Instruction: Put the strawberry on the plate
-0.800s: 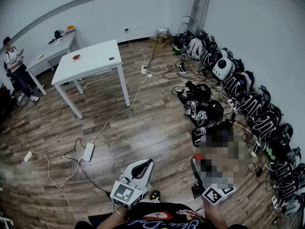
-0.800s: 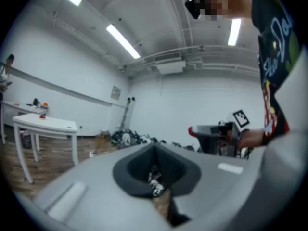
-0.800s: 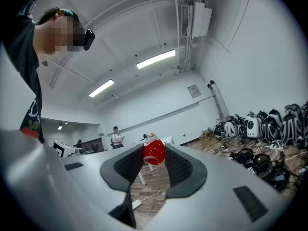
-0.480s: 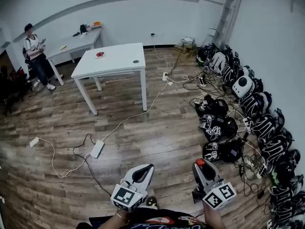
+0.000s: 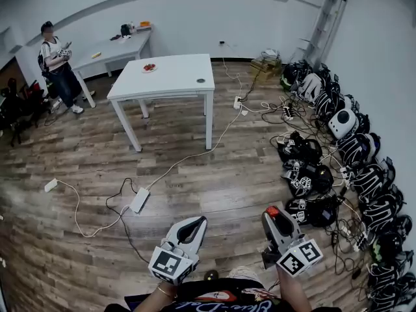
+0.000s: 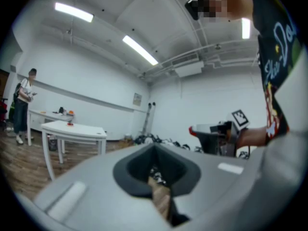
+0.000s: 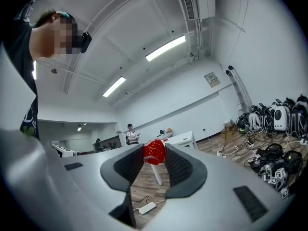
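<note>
A red strawberry (image 7: 154, 151) sits between the tips of my right gripper (image 7: 155, 159), which is shut on it. In the head view the strawberry (image 5: 272, 210) shows as a red spot at the right gripper (image 5: 273, 217), low and right of centre. My left gripper (image 5: 197, 221) is held level beside it, shut with nothing in it; its jaws (image 6: 155, 150) meet at the tips. The plate (image 5: 149, 67), with something red on it, lies on the far left part of the white table (image 5: 172, 78), well ahead of both grippers.
A person (image 5: 57, 58) stands at far left by a second table (image 5: 116, 48). Dark helmets and bags (image 5: 338, 155) line the right wall. Cables and a power strip (image 5: 139, 200) lie across the wooden floor between me and the table.
The head view has swung: the white table and the person have shifted right and toward the centre. Both grippers stay low in front of me, and the strawberry remains in the right one.
</note>
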A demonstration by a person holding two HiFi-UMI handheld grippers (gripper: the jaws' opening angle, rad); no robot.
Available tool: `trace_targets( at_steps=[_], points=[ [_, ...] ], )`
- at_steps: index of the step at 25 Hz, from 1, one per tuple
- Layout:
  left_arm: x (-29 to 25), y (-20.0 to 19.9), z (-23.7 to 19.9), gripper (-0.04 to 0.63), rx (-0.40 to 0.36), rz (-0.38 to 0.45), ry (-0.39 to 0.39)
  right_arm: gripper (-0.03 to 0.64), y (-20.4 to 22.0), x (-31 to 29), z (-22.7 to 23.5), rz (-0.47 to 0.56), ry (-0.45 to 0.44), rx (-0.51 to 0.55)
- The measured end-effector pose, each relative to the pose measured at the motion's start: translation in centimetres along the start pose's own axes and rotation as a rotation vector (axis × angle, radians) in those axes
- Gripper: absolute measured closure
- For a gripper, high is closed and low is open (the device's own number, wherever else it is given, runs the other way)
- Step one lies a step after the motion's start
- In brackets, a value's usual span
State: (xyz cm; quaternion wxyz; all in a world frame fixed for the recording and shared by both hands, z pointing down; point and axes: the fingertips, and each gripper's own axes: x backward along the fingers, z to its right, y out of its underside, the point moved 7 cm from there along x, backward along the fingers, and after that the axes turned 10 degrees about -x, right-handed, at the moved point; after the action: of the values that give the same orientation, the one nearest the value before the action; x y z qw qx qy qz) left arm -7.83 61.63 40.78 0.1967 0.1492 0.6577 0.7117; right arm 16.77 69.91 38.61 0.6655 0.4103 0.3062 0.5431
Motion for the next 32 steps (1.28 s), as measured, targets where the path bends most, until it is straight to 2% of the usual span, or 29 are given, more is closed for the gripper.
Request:
trace_targets(
  at_steps=[6,10,13,16,18,21,26,32],
  points=[
    [-2.4,0.7,-4.1,0.606,0.011,0.012,-0.062,0.474,-0.4,-6.1,2.4,-0.041,-0.052,-0.003],
    [-5.6,1.4,-7.8,0.606,-0.011,0.004,-0.114,0.474,-1.4,-12.0,5.3,-0.054,-0.12,-0.01],
    [-9.4,0.4,-11.6,0.606,-0.012,0.007,-0.169,0.474,-3.0,-17.9,8.2,-0.062,-0.173,-0.014],
    [-13.0,-0.1,-15.8,0.607,-0.047,-0.029,-0.215,0.474,-4.1,-23.9,10.7,-0.093,-0.226,-0.025],
    [-14.7,0.0,-17.9,0.607,-0.032,-0.046,-0.254,0.474,-4.2,-26.9,11.8,-0.122,-0.26,-0.046],
    [-17.7,-0.7,-21.4,0.607,-0.006,-0.015,-0.299,0.475,-4.9,-32.0,13.5,-0.139,-0.318,-0.055],
    [-21.2,-0.4,-27.6,0.606,-0.035,-0.025,-0.344,0.474,-5.9,-40.9,14.9,-0.163,-0.391,-0.031],
    [-23.6,1.7,-37.7,0.606,-0.005,-0.023,-0.408,0.474,-5.9,-52.8,14.8,-0.206,-0.437,0.015]
  ],
)
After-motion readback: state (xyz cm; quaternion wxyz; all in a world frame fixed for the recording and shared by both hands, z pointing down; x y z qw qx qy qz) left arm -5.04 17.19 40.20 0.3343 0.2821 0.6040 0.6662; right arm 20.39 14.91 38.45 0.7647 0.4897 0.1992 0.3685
